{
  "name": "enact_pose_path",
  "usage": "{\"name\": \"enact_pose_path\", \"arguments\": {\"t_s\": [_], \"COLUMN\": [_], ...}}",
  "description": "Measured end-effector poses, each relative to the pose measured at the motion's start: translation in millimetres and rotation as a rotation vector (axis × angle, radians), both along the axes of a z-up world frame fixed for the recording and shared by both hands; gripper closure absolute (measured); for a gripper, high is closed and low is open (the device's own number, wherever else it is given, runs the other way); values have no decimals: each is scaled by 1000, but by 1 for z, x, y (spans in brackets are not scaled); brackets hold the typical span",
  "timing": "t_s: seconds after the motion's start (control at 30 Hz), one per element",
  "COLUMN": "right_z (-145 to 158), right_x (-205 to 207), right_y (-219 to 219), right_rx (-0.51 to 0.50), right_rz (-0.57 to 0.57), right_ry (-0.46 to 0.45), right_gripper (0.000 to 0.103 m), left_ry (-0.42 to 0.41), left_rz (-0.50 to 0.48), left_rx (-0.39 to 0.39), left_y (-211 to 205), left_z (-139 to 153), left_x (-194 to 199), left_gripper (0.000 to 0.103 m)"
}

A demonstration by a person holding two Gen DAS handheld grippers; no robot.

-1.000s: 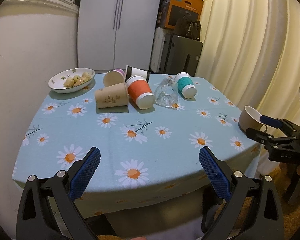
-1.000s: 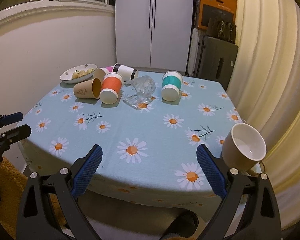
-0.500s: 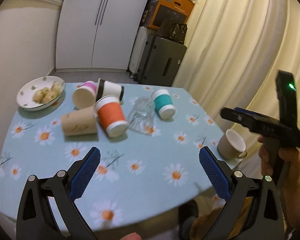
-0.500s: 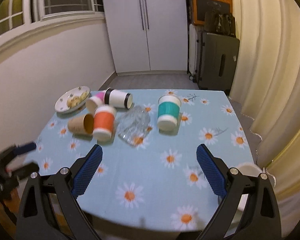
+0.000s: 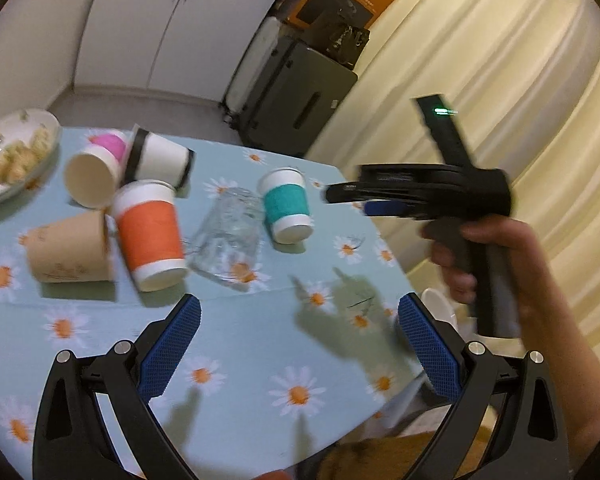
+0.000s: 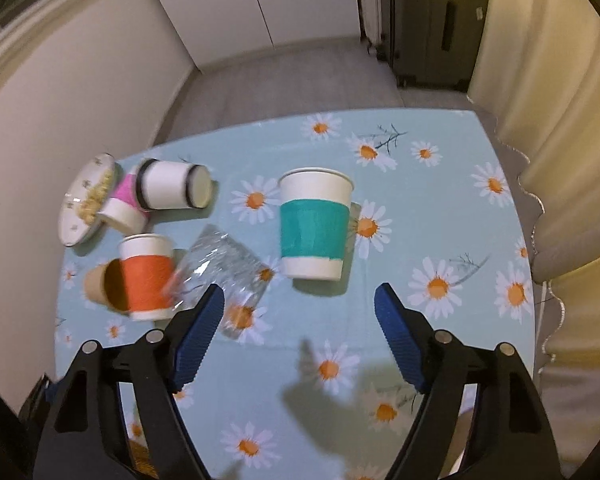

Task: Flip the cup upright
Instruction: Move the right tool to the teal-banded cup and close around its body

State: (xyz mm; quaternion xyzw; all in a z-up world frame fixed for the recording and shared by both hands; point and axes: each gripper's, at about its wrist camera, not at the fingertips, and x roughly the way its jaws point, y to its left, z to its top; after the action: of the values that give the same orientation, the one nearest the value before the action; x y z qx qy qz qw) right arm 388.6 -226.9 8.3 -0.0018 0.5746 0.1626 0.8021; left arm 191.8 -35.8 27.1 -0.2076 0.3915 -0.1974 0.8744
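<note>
The right gripper (image 6: 298,312) hangs above the surface (image 6: 440,208) with jaws spread wide and nothing between them, lined up toward the teal-banded cup (image 6: 315,224), which lies tipped on its side near the middle. The left gripper (image 5: 298,344) is equally wide and empty. Nothing is grasped, so the whole flip remains. A toppled glass (image 6: 224,264) lies just beside the cup's left; its right side offers open room, well inside the edge
</note>
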Motion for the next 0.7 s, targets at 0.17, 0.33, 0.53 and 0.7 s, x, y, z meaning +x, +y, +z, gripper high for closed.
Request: {"name": "enact_pose_path", "arguments": {"t_s": [0.17,0.33,0.53,0.7], "right_z": [-20,-34,-50,-57], "right_x": [32,57,73,77], "right_y": [13,22,27,30], "right_rx": [-48,-79,-112,-127], "right_rz": [1,-1,4,8], "right_ry": [46,82,121,140], "right_gripper": [32,32,38,43], "left_ry": [29,67,97,118], "left_rz": [-38,-72,-85,-96], "left_rx": [-109,-186,-227,-286], "left_y": [-12,-20,-22,-19], "left_z": [-10,-21,-29,-35], "left_x": [19,32,37,37], "left_gripper": [7,7,7,7]}}
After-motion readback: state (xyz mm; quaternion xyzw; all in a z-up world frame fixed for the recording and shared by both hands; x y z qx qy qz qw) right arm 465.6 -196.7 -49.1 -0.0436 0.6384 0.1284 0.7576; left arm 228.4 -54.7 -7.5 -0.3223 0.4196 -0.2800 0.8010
